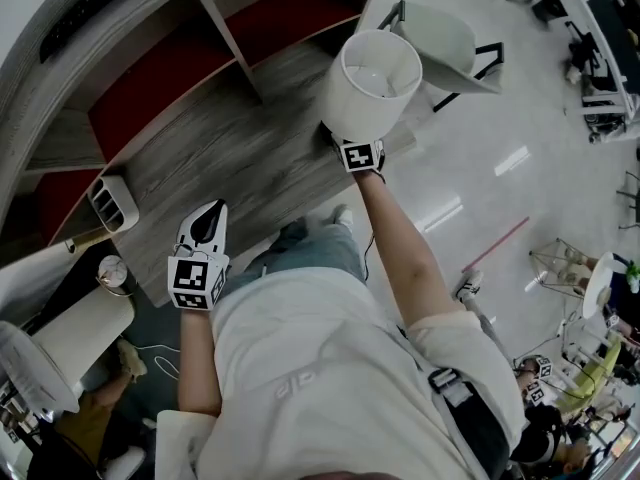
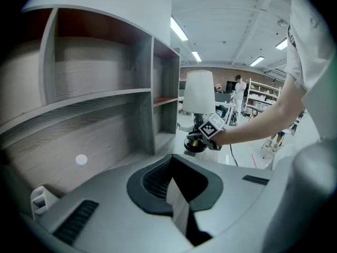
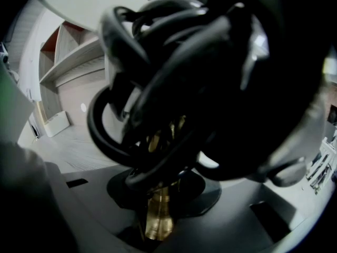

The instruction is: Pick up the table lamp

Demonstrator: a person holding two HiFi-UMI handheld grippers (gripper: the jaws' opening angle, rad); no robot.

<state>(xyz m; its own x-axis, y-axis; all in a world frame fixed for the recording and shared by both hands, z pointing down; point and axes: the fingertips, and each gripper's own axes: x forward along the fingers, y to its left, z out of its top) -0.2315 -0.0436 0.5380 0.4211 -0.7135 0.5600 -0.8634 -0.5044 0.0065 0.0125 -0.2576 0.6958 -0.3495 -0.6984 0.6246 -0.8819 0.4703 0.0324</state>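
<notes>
**Table lamp** (image 1: 372, 83): white shade and brass stem (image 3: 158, 215). Stands upright over the grey wooden desk (image 1: 250, 178), at 12 o'clock in the head view.

**Right gripper** (image 1: 358, 148): jaws pinching the stem under the shade.

**Black cord** (image 3: 158, 88): coiled, blocking most of the right gripper view.

**Left gripper** (image 1: 205, 218): at 8 o'clock of the lamp, well apart from it. Jaws pressed together, nothing between them.

**Shelves** (image 1: 160, 88): at 10 o'clock, red-backed.

**Chair** (image 1: 440, 43): at 2 o'clock, just beside the shade.
</notes>
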